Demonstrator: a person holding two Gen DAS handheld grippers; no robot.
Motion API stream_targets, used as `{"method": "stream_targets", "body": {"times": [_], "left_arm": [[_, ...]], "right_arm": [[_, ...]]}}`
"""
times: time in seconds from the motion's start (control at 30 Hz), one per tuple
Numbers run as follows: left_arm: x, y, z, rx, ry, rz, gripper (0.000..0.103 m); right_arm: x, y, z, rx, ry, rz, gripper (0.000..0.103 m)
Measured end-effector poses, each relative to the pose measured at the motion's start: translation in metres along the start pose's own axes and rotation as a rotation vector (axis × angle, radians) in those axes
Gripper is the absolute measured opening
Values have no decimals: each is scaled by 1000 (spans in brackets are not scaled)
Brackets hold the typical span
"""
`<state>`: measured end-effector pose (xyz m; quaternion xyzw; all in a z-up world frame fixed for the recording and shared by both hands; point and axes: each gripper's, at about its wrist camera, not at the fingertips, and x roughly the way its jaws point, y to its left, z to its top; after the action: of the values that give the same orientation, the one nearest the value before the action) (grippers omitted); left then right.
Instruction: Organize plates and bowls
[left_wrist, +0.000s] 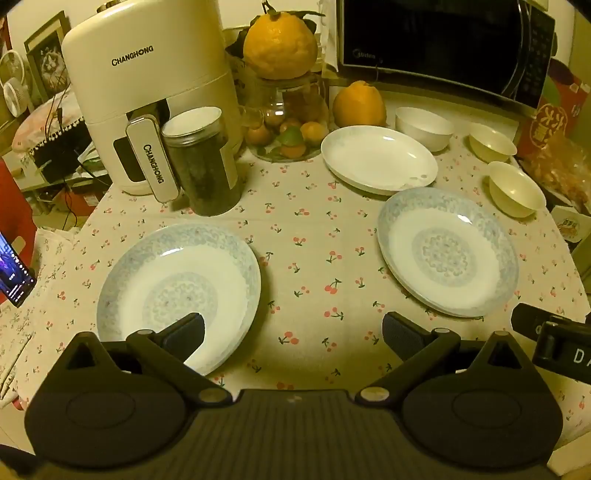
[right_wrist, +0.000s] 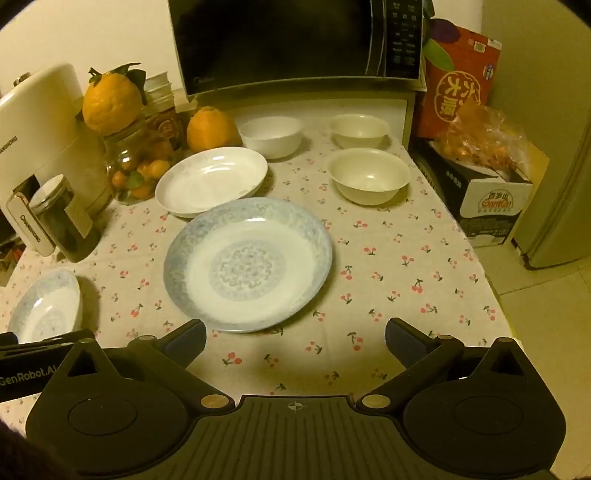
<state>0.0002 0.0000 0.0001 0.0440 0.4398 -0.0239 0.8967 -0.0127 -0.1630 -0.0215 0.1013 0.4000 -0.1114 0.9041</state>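
Two blue-patterned plates lie on the cherry-print tablecloth: one at the left (left_wrist: 177, 288) (right_wrist: 46, 308), one at the right (left_wrist: 448, 253) (right_wrist: 247, 264). A plain white plate (left_wrist: 378, 158) (right_wrist: 212, 181) lies behind them. A white bowl (left_wrist: 424, 127) (right_wrist: 271, 136) and two cream bowls (left_wrist: 491, 142) (left_wrist: 515, 188) (right_wrist: 360, 131) (right_wrist: 369, 175) stand at the back right. My left gripper (left_wrist: 293, 332) is open and empty, its left finger over the left plate's near rim. My right gripper (right_wrist: 295, 338) is open and empty, just in front of the right plate.
A white air fryer (left_wrist: 147, 96), a dark jar (left_wrist: 205, 162), a glass jar of citrus (left_wrist: 288, 122) and a loose orange fruit (left_wrist: 358, 105) stand at the back left. A microwave (right_wrist: 295, 44) is behind. Boxes (right_wrist: 480, 199) stand off the right table edge. A phone (left_wrist: 14, 277) is at the left.
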Motion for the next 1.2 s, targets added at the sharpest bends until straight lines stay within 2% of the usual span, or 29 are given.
{"method": "stream_targets", "body": {"times": [0.37,1.2], "left_arm": [[-2,-4,10,9,11,-4,103],[-1,-3,-2,12,6,-17,103]], "right_arm": [[0,2,1,-4,8,-12,103],[0,3,1,-4,3,-16,103]]}}
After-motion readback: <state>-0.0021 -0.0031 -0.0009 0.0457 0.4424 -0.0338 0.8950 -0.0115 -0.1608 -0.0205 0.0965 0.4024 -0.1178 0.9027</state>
